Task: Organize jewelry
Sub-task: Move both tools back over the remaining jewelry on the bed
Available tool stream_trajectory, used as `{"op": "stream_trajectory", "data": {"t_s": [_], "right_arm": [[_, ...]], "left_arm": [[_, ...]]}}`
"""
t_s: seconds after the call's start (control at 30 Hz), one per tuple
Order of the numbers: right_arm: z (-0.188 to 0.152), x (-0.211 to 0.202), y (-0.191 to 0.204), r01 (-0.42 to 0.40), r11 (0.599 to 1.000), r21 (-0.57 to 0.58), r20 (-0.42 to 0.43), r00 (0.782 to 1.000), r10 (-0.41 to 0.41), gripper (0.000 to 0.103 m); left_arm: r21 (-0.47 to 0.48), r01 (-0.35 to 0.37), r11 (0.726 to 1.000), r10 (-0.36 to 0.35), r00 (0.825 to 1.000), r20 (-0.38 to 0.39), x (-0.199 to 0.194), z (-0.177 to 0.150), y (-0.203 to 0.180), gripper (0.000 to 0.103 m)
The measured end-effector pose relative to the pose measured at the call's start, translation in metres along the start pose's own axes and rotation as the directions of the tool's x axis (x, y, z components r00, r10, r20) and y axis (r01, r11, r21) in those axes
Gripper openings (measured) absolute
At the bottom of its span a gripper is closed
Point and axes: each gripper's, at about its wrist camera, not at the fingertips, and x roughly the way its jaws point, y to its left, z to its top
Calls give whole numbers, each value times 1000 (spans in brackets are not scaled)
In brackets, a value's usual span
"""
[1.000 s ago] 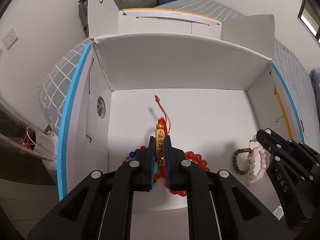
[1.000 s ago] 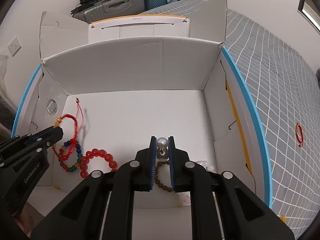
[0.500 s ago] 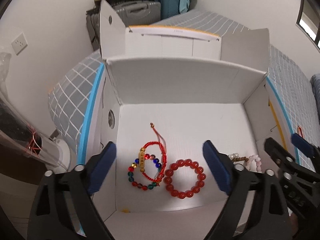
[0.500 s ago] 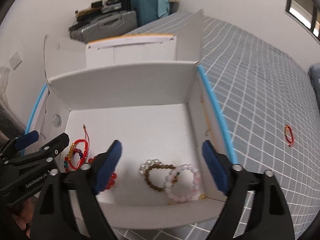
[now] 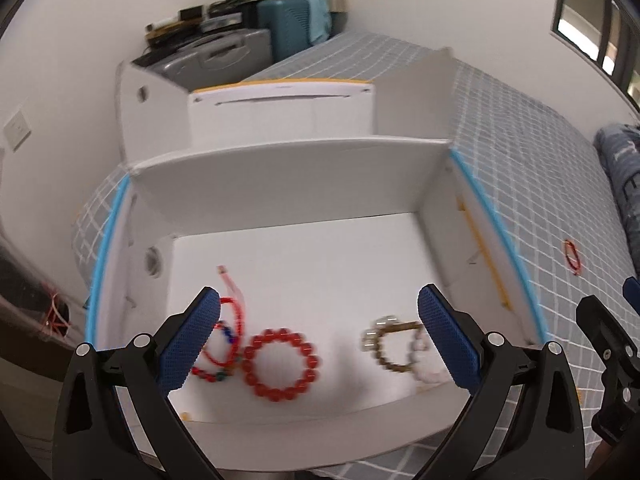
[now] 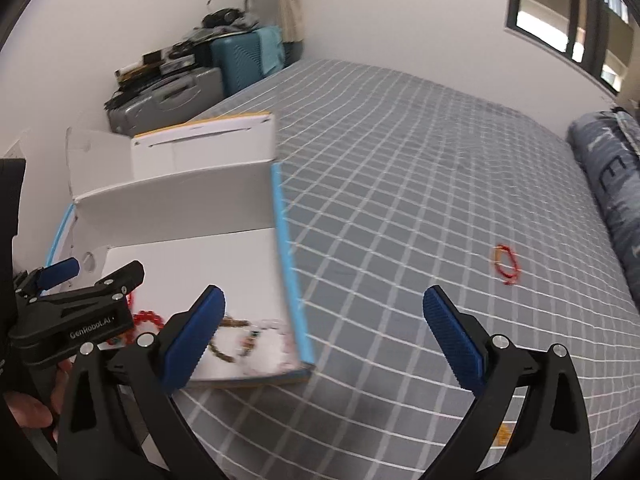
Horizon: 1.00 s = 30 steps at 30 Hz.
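Note:
An open white cardboard box with blue edges sits on the bed. Inside lie a red bead bracelet, a red cord bracelet with coloured beads, a brown bead bracelet and a pale pink one. My left gripper is open and empty above the box's near edge. My right gripper is open and empty, above the bed to the right of the box. A red cord bracelet lies alone on the bedspread; it also shows in the left wrist view.
The grey checked bedspread spreads right of the box. A blue patterned pillow lies at the far right. Suitcases are stacked against the back wall. The box's lid flaps stand open behind it.
Both grippers opened, dropping the red cord bracelet and the pearl piece in the box, and pulled back. The right gripper swung right over the bedspread; the left view also shifted right.

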Motion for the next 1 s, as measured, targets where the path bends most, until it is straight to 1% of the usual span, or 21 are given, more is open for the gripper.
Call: {"op": "stream_trajectory", "data": {"t_s": [0.17, 0.33, 0.43, 0.6, 0.67, 0.87, 1.0], "right_arm": [[-12, -15, -45, 49, 998, 39, 21, 999, -50, 95], [-29, -23, -92, 85, 993, 87, 13, 996, -86, 95], [-41, -27, -118, 110, 988, 110, 3, 994, -111, 95], [-60, -30, -157, 142, 979, 147, -22, 990, -141, 95], [-70, -33, -171, 152, 974, 168, -29, 988, -150, 95], [-101, -36, -201, 178, 961, 211, -51, 984, -171, 95], [-126, -32, -219, 186, 956, 225, -71, 982, -175, 95]], "left_arm": [[59, 30, 998, -31, 999, 14, -8, 3, -42, 97], [103, 94, 990, -98, 995, 34, -15, 5, -85, 97], [140, 133, 981, -140, 989, 43, -16, 5, -118, 97], [198, 171, 965, -180, 983, 27, -12, 2, -169, 97], [226, 195, 955, -204, 979, 19, -9, -1, -192, 97], [280, 255, 925, -260, 965, -22, 12, -11, -253, 97], [319, 274, 907, -273, 961, -48, 27, -18, -293, 97]]}}
